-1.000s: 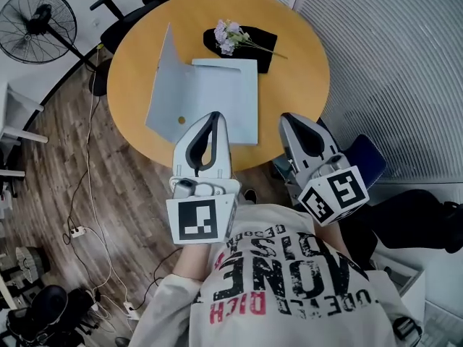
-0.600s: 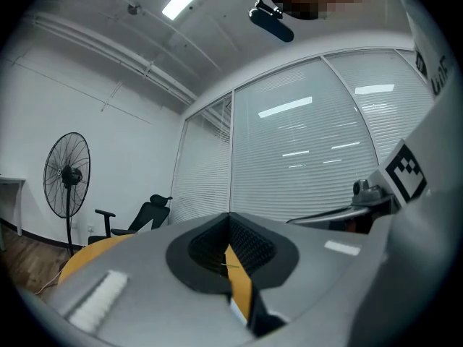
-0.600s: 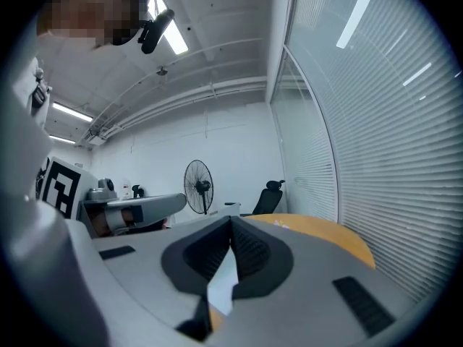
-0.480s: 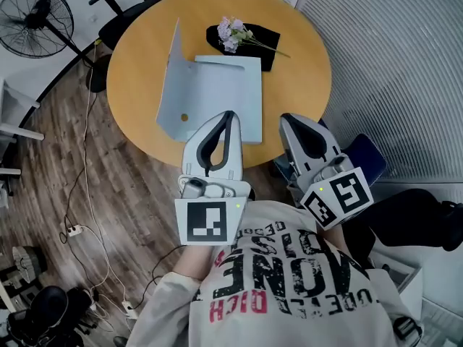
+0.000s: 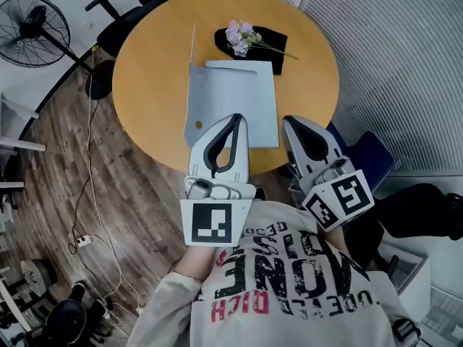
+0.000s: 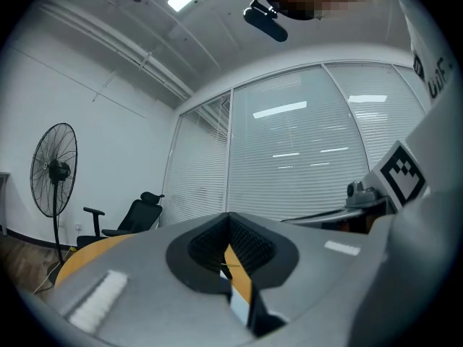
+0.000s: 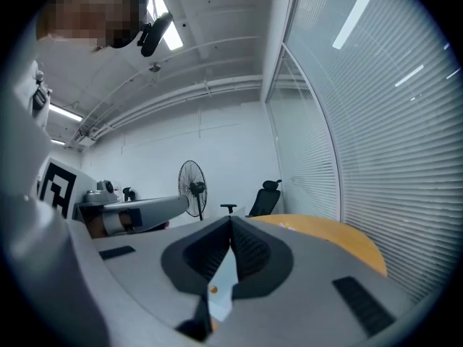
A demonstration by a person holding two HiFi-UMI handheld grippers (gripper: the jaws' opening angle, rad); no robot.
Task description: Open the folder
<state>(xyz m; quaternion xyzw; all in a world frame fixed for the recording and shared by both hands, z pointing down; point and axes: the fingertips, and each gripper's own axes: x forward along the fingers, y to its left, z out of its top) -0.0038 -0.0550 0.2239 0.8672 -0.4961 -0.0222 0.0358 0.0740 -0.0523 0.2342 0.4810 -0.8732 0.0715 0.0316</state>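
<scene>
Now, folder (image 5: 242,100): on round orange table (image 5: 148,71), back flat, front cover (image 5: 192,53) upright along its left edge.
Left gripper (image 5: 235,118): 2 jaws closed tip to tip, empty; tips over folder's near edge.
Right gripper (image 5: 290,120): jaws closed, empty; tips just right of folder's near corner.
Flowers (image 5: 242,35): beyond folder, on black cloth (image 5: 275,45).

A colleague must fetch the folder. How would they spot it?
Look for the round wooden table. On it lies the folder, a pale blue-grey rectangle at the near edge. Unlike the black cloth with flowers behind it, one cover stands upright.
</scene>
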